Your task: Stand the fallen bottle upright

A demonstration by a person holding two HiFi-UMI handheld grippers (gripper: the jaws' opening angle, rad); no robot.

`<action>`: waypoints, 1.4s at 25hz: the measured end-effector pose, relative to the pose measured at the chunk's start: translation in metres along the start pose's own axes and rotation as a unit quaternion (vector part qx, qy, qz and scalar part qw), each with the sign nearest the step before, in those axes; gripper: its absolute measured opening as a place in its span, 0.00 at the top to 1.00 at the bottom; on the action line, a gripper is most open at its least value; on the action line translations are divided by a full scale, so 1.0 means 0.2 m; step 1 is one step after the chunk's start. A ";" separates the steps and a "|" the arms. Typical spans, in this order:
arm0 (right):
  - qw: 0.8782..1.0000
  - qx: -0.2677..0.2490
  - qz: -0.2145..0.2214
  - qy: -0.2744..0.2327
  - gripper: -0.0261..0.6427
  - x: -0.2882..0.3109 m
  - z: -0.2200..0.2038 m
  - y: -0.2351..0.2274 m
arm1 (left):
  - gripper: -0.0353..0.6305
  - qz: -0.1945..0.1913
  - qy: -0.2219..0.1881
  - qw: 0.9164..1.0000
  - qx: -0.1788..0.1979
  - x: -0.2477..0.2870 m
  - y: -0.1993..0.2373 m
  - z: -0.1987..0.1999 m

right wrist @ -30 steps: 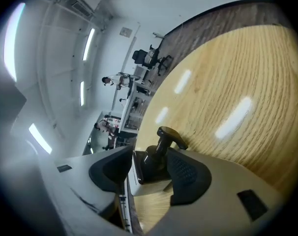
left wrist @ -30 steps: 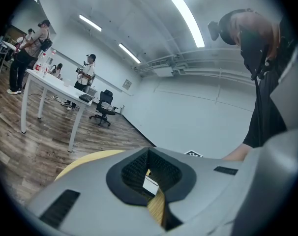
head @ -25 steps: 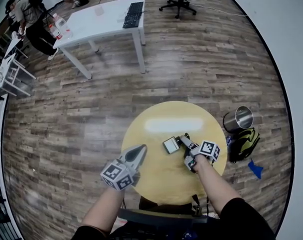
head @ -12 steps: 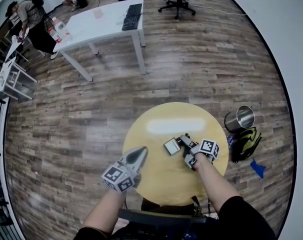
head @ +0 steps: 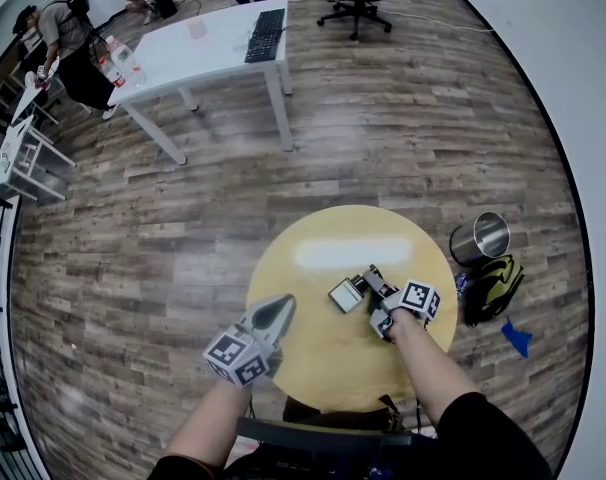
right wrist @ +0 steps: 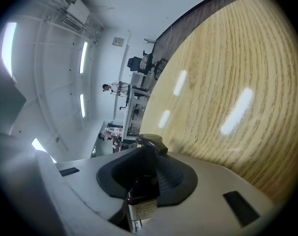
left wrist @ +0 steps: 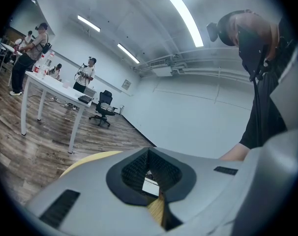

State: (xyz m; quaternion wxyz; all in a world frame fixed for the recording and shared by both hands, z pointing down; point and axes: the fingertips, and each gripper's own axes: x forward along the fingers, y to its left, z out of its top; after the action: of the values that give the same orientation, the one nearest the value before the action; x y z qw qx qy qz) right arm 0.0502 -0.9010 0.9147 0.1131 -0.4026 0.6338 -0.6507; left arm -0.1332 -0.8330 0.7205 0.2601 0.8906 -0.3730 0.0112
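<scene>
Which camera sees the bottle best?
The right gripper view: the bottle sits close up, cap and label clear, between the right gripper's closing jaws. The head view shows it tiny. The left gripper view shows only a white speck.

A keyboard lies on the white table; a steel bin stands beside what looks like a backpack.
</scene>
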 end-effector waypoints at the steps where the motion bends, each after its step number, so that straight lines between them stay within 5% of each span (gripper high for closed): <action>1: 1.000 -0.003 0.001 -0.002 0.82 0.00 0.00 0.01 | 0.92 0.000 0.000 1.000 0.000 0.00 0.00 0.00; 12: 0.992 -0.127 -0.003 -0.028 0.82 -0.03 0.10 0.20 | 0.92 -0.001 -0.003 1.000 0.000 0.00 -0.02 0.01; 19: 0.958 -0.283 -0.019 -0.036 0.82 -0.03 0.12 0.34 | 0.92 -0.002 -0.007 1.000 0.003 0.00 -0.03 0.02; 27: 0.881 -0.472 -0.008 -0.027 0.82 -0.02 -0.01 0.49 | 0.92 -0.002 -0.008 1.000 0.000 -0.01 -0.03 0.02; 35: 0.757 -0.652 0.030 0.015 0.82 -0.02 -0.25 0.51 | 0.92 0.000 -0.011 1.000 -0.002 -0.02 -0.01 0.01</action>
State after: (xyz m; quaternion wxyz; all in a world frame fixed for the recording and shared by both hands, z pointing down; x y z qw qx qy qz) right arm -0.0176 -0.8784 0.8254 -0.1677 -0.3498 0.9180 -0.0820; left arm -0.1350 -0.8302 0.7175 0.2581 0.8900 -0.3759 0.0002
